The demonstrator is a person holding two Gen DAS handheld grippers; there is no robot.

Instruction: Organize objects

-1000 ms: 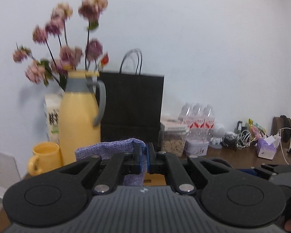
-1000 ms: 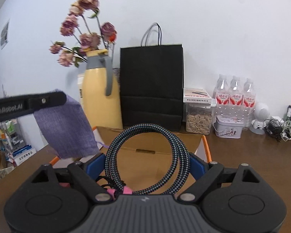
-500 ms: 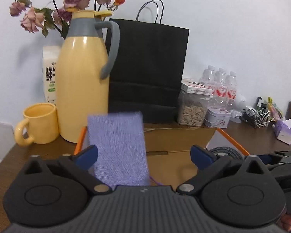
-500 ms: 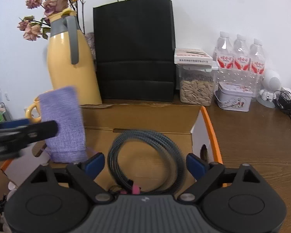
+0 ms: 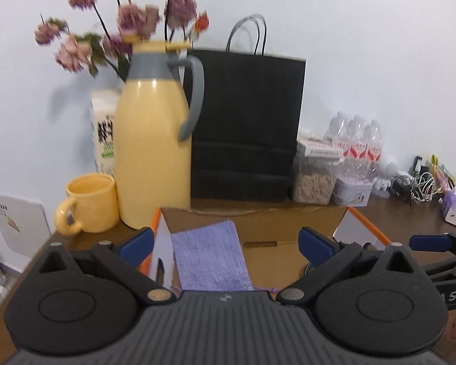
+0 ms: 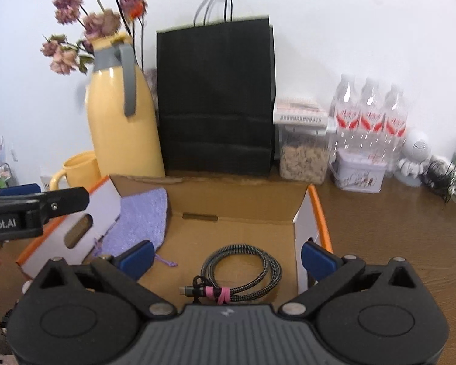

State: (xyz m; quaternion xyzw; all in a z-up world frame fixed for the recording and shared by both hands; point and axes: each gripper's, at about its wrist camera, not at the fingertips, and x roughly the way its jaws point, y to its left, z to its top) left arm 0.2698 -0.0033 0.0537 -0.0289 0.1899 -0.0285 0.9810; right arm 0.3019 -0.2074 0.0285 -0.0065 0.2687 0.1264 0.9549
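**Fingers wide, pouch and cable lying in the box**

Fingers of the left gripper stand wide apart with nothing pressed between them. Those of the right gripper are opening to their widest, and the cable lies below the gap, untouched by either pad.

The cardboard box is the landmark. A purple fabric pouch leans inside against the box's left wall, its drawstring trailing toward the near edge. A coiled braided cable, bound by a pink tie, lies flat on the box floor toward the near right. Behind the box stand a yellow jug and a black paper bag; a yellow mug sits behind its left corner on the surface.

Both items look light. The pouch is probably soft and limp, so it would sag from any hold; pinching its upper hem seems best. The cable looks springy yet held by its tie, so gripping across the bundled strands near the tie should keep the coil together.
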